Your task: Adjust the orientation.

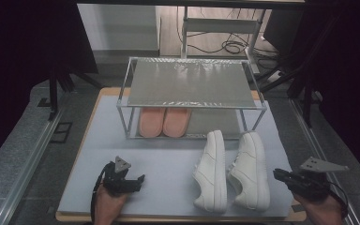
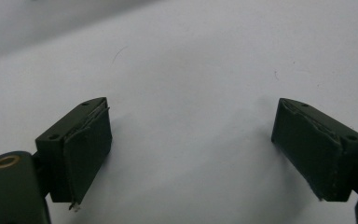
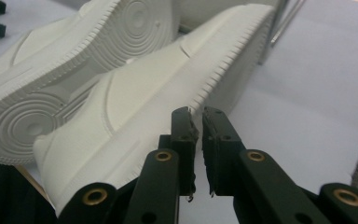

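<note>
Beside the white sneakers [image 3: 121, 93], the right claw [image 3: 198, 116] is nearly shut, empty; left claw [image 2: 191, 140] gapes wide.

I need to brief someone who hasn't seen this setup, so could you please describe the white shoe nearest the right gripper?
Find the metal rack at the table's far side. Two white sneakers lie on their sides before its right end. The right sneaker is yours: it lies beside the right gripper, whereas the left sneaker sits nearer the table's middle.
</note>
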Available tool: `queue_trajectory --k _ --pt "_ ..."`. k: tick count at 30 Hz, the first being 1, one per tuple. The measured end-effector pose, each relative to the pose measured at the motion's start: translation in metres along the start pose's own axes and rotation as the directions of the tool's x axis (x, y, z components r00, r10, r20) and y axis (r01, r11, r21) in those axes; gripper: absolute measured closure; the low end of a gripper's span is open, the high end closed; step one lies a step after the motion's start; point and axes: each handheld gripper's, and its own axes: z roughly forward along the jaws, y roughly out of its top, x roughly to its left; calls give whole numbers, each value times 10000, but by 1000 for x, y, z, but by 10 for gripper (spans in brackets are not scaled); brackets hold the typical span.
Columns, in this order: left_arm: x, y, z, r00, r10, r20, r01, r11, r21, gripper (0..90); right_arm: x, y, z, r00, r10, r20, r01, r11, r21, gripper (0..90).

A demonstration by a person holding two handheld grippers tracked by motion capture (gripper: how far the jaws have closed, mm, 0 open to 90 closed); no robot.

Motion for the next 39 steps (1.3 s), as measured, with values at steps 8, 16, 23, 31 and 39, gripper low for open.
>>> queue_trajectory --k 8,16,23,31,39 --pt "0 0 0 10000 -12 -15 12 10000 -14 125 8 16 21 9996 -287 65 285 9991 313 900" --pt "0 0 0 10000 -13 -18 13 10000 -16 126 5 21 35 9997 -237 41 235 9991 366 900" --pt "0 0 0 10000 -12 -24 12 10000 -26 126 2 17 36 10000 -77 -15 77 9996 281 900" --pt "0 0 0 10000 -4 -26 4 10000 -19 127 0 14 34 10000 -45 75 43 9997 225 900" --pt "0 0 0 10000 -3 -28 3 10000 -21 127 -9 8 28 9995 305 109 -307 9994 127 900"
